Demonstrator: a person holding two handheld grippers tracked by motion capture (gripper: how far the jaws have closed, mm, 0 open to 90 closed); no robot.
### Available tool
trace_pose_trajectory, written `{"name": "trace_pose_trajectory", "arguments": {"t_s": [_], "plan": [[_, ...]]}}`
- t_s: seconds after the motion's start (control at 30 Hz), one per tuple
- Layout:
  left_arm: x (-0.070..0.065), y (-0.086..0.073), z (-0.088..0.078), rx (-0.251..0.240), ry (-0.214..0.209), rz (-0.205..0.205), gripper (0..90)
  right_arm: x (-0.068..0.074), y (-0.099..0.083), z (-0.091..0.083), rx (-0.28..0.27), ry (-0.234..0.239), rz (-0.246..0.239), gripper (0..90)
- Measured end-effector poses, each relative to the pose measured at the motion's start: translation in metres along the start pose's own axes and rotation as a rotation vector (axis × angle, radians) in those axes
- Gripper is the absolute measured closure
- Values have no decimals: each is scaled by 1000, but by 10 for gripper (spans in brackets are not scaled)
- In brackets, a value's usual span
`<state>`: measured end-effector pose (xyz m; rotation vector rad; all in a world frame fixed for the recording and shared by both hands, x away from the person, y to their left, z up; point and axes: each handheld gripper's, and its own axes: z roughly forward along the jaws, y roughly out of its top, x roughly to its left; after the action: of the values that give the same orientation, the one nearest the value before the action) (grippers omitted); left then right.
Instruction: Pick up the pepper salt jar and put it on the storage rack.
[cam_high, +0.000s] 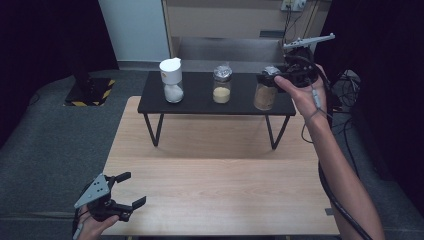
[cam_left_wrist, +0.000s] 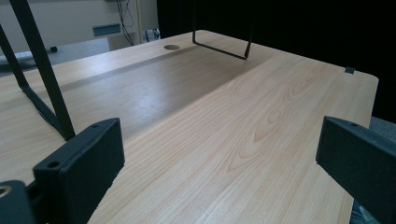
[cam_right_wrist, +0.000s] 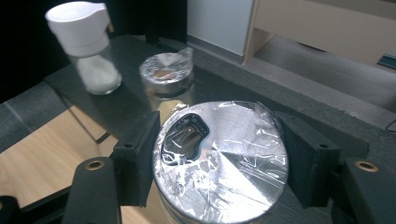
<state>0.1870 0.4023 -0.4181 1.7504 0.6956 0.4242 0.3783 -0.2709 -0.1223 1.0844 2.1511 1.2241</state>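
Observation:
Three jars are on a low black stand (cam_high: 200, 106) at the table's far side. At its right end is a jar of brown grains (cam_high: 264, 96) with a crinkled foil lid (cam_right_wrist: 224, 158). My right gripper (cam_high: 270, 76) is shut on it just below the lid, one pad (cam_right_wrist: 139, 156) on each side. Whether its base still touches the stand I cannot tell. A foil-topped jar of yellow grains (cam_high: 222, 86) (cam_right_wrist: 166, 77) stands in the middle. A white-capped jar of white powder (cam_high: 172, 81) (cam_right_wrist: 86, 44) stands at the left. My left gripper (cam_high: 135, 188) (cam_left_wrist: 219, 144) is open and holds nothing, low over the table's near left corner.
The light wooden table (cam_high: 220, 170) (cam_left_wrist: 261, 102) lies between the stand's thin black legs (cam_left_wrist: 42, 77) and the front edge. Grey carpet surrounds it. A pale cabinet (cam_high: 240, 20) and cables are behind the stand. A cable trails along the right forearm (cam_high: 340, 200).

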Motion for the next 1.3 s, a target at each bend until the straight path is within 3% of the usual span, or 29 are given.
{"name": "trace_pose_trajectory", "arguments": {"t_s": [0.63, 1.3], "plan": [[1, -1, 0, -3, -1, -6, 0, -15, 0, 23, -5, -104, 89, 358], [2, -1, 0, -5, -4, -7, 0, -16, -2, 50, 15, -172, 119, 362]]}}
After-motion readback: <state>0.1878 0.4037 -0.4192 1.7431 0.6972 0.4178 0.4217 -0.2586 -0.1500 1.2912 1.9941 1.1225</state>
